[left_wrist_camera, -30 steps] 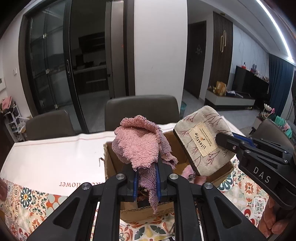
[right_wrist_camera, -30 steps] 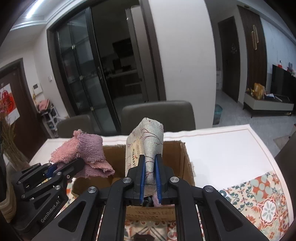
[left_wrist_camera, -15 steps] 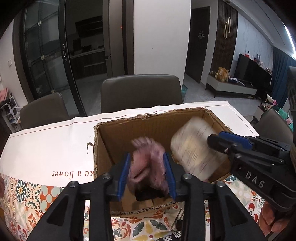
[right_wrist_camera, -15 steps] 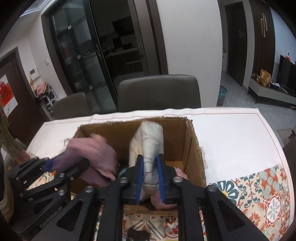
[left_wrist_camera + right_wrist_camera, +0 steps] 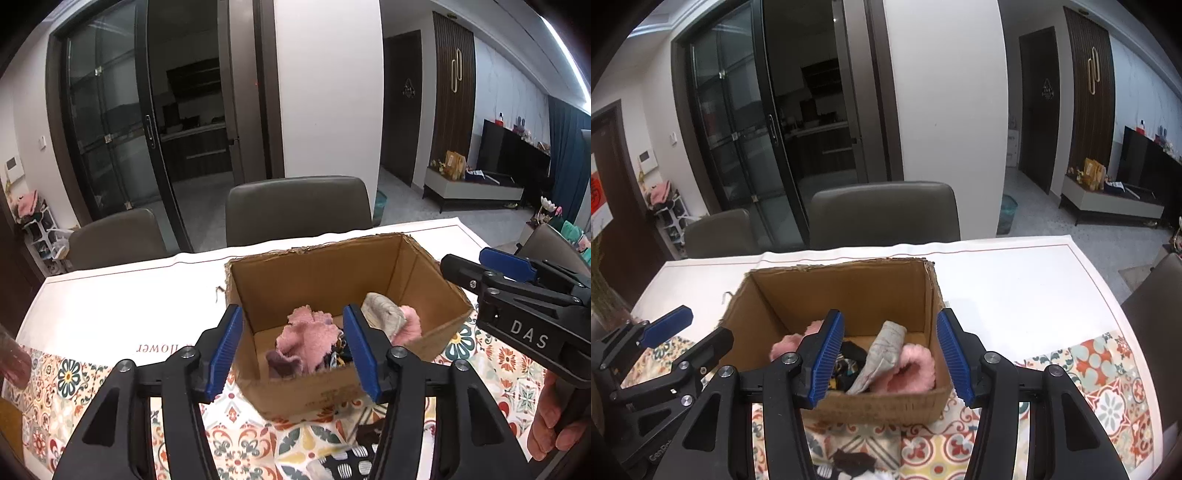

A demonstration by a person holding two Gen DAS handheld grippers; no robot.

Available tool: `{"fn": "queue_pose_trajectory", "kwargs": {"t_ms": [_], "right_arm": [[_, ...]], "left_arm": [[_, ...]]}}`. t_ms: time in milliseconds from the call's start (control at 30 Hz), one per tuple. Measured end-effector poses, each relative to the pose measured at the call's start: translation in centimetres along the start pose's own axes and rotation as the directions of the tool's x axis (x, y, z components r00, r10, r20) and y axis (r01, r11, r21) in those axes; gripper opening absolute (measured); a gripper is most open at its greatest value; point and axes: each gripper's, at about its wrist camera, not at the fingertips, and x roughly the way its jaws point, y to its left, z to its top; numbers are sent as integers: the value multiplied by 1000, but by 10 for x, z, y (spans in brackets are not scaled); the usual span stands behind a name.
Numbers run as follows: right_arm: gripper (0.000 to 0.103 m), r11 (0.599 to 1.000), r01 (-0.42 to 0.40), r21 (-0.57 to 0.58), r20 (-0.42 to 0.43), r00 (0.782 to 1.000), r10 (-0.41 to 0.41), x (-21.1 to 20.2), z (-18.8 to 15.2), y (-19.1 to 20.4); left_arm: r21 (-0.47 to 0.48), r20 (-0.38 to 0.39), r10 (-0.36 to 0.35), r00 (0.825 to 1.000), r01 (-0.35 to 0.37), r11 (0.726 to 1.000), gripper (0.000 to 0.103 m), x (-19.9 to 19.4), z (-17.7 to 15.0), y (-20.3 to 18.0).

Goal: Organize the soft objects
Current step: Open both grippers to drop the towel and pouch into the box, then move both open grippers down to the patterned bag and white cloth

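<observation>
Now both claws (image 5: 293, 345) (image 5: 890, 350) are opening, empty; pink towel (image 5: 308, 341) and pouch (image 5: 884, 349) have dropped into the box (image 5: 849, 284).

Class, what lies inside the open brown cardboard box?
Inside the cardboard box: a pink terry cloth, a beige fabric pouch, a fluffy pink item. Dark patterned fabric beneath is mostly covered.
</observation>
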Motion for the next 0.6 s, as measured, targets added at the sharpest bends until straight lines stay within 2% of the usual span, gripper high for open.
{"fn": "queue_pose_trajectory", "kwargs": {"t_ms": [233, 400, 600], "right_arm": [[54, 999, -41, -12, 64, 997, 42, -38, -14, 8], [54, 998, -57, -13, 66, 996, 57, -51, -29, 12], [54, 999, -10, -40, 81, 997, 14, -64, -57, 15]], "left_arm": [[-27, 12, 2, 1000, -2, 1000, 58, -30, -15, 2], [-23, 3, -5, 1000, 5, 1000, 59, -42, -32, -1], [-6, 1, -9, 1000, 9, 1000, 60, -52, -60, -7]]}}
